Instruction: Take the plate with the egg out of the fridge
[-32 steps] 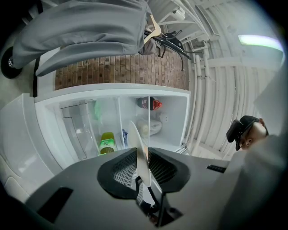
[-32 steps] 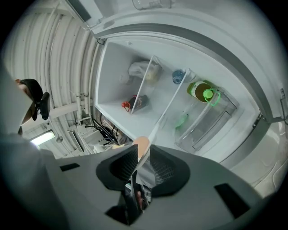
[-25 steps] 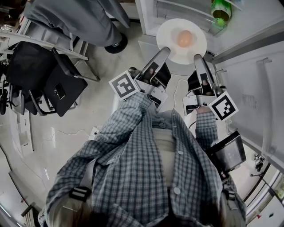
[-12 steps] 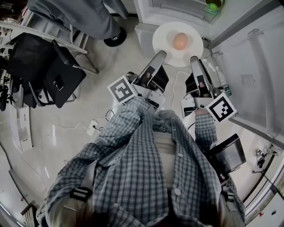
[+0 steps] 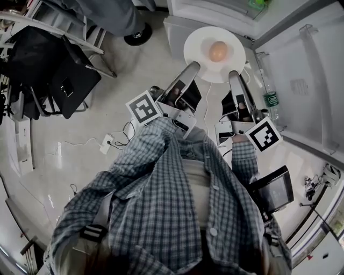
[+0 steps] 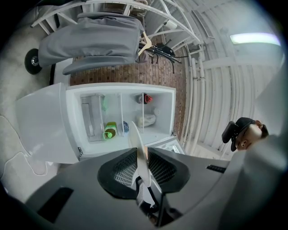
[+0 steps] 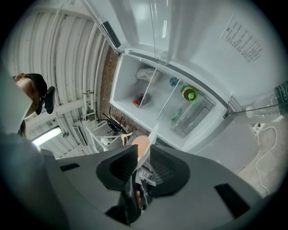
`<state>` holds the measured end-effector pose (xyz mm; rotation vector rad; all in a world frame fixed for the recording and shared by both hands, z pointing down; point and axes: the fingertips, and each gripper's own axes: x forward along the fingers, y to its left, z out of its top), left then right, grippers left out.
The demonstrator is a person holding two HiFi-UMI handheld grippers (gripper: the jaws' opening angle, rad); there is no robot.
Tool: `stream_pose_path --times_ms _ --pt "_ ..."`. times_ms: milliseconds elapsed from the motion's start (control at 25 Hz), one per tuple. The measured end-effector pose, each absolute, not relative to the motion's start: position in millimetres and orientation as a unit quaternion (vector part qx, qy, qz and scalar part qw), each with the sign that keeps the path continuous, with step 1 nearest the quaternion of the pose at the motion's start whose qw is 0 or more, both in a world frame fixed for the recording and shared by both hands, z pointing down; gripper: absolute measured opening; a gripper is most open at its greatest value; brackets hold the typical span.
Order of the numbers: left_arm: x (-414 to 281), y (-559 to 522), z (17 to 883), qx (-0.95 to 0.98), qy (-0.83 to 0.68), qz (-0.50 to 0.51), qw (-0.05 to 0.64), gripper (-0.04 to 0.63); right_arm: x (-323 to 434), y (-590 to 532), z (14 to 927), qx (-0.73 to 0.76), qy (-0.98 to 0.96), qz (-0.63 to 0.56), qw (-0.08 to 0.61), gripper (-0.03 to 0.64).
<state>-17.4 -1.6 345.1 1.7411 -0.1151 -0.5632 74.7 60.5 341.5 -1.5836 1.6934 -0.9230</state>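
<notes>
Well, my left gripper (image 5: pixel 191 66) and right gripper (image 5: pixel 235 75) each clench the white plate's (image 5: pixel 198 42) rim just outside the fridge (image 5: pixel 212 11); uneven tilt could roll the loose egg (image 5: pixel 217 51) off.

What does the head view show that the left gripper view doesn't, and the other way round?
Head view only: the right gripper, the marker cubes, the checked shirt, and the egg seen plainly from above.
Left gripper view only: a red item on a fridge shelf, the brick wall and a ceiling light.
Both: the plate, edge-on in the left gripper view, the left gripper with its fingers closed on the rim, and the open fridge.
</notes>
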Motion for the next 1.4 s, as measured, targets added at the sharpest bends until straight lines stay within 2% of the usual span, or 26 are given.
stream_pose_path --times_ms 280,1400 --pt "-43.1 -16.2 341.9 0.754 -0.049 -0.238 0.611 0.078 48.3 45.5 338.0 -0.599 0.642 -0.350 0.325 0.089" --pt "-55.9 -33.6 345.4 0.741 -0.044 -0.243 0.625 0.078 35.0 30.9 345.1 -0.607 0.620 -0.359 0.343 0.087"
